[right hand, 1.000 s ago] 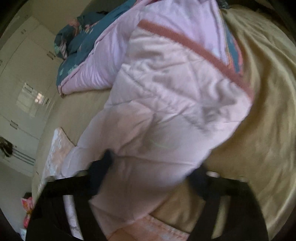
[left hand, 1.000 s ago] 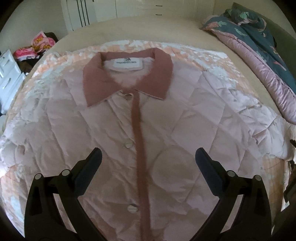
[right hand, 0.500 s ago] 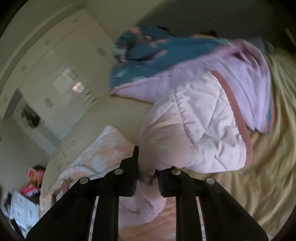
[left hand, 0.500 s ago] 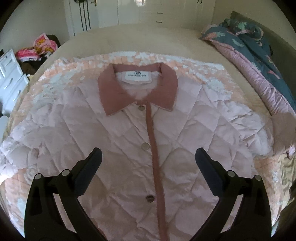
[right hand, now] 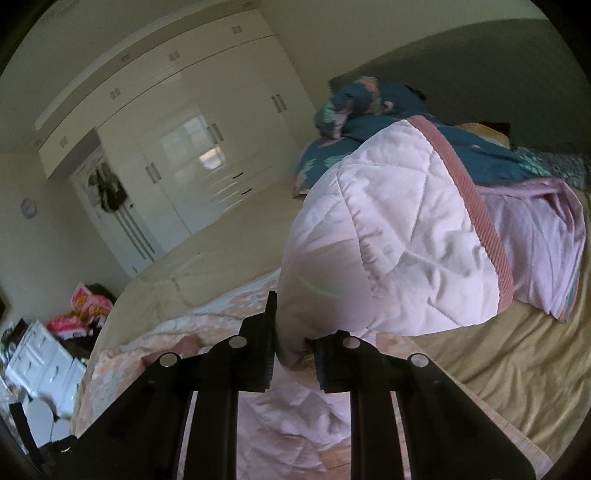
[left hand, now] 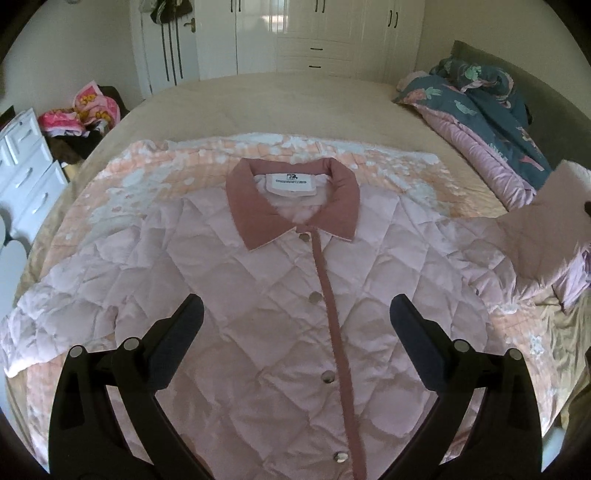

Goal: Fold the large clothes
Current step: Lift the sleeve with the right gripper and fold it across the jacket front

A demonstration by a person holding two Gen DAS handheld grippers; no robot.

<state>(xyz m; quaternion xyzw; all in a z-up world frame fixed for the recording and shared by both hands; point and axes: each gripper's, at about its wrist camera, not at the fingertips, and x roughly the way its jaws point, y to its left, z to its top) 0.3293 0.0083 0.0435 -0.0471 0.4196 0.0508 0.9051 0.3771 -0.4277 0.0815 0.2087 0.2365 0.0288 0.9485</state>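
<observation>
A pale pink quilted jacket with a dusty-rose collar and placket lies face up, buttoned, on a peach floral blanket on the bed. My left gripper is open and empty, hovering above the jacket's chest. My right gripper is shut on the jacket's sleeve and holds it lifted off the bed, its rose cuff band up and to the right. In the left wrist view the raised sleeve shows at the right edge.
A teal floral and pink duvet is bunched at the bed's right. White wardrobes stand beyond the bed. A white drawer unit and a pile of pink clothes are at the left.
My right gripper closed on the sleeve and lifted it upward. My left gripper pulled back and up, so more of the jacket and room shows.
</observation>
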